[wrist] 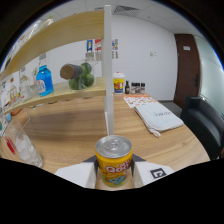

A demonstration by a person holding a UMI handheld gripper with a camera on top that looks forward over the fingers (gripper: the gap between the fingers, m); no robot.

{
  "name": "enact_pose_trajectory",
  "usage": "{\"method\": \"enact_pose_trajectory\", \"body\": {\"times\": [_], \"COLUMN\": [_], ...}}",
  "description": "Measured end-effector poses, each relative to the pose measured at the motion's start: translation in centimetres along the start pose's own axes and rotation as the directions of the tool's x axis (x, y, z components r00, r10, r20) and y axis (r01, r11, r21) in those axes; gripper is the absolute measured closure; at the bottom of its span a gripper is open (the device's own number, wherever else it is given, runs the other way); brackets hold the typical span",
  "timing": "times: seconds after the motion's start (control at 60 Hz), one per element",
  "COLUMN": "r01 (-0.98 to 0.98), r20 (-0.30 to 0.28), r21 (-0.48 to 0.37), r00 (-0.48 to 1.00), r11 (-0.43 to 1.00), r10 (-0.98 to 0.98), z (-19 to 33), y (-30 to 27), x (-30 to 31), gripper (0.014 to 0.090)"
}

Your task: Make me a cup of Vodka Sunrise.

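A yellow soda can (114,161) with a silver top and a colourful label stands upright between my two fingers, whose pads (91,171) press against its left and right sides. My gripper (114,172) is shut on the can and holds it above the wooden table (75,135). A clear glass (22,145) with something red in it stands to the left of the fingers.
A wooden shelf (65,92) beyond carries a blue bottle (44,80), a jar of green fruit (79,76) and small bottles. A white post (108,70) rises just ahead. A folded white cloth (159,117) and a black chair (202,120) are to the right.
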Motion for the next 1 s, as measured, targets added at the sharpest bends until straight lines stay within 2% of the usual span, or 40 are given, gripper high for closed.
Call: {"method": "enact_pose_trajectory", "body": {"times": [0.017, 0.15, 0.267, 0.3, 0.317, 0.333, 0.517, 0.65, 0.817, 0.833, 0.85, 1.0], "r01": [0.002, 0.018, 0.035, 0.034, 0.032, 0.032, 0.031, 0.027, 0.019, 0.018, 0.016, 0.024], "r20": [0.001, -0.001, -0.025, -0.032, -0.038, -0.042, -0.056, -0.036, 0.051, 0.063, 0.072, 0.146], "r21": [-0.001, -0.026, -0.028, -0.023, -0.021, -0.019, 0.040, 0.110, 0.155, 0.159, 0.165, 0.165], "r00": [1.000, 1.000, 0.999, 0.999, 0.999, 0.999, 0.998, 0.999, 0.998, 0.998, 0.997, 0.988], "r11": [1.000, 0.999, 0.999, 0.999, 0.999, 0.999, 0.999, 0.994, 0.988, 0.987, 0.986, 0.986], "r10": [-0.002, -0.018, -0.035, -0.034, -0.033, -0.032, -0.028, -0.023, -0.027, -0.029, -0.028, -0.049], "z": [-0.1, -0.7, -1.5, -1.9, -2.2, -2.5, -7.5, -12.0, -16.0, -16.3, -16.7, -17.8], "y": [0.1, 1.0, 0.9, 0.6, 0.5, 0.3, -2.9, -6.1, -7.9, -7.9, -8.0, -6.1], "x": [0.0, 0.2, 0.7, 0.8, 0.8, 0.9, -0.2, -2.8, -9.2, -9.9, -10.8, -16.9], "gripper": [0.0511, 0.0501, 0.0417, 0.0337, 0.0233, 0.0178, 0.0184, 0.0184, 0.0186, 0.0241, 0.0188, 0.0186]}}
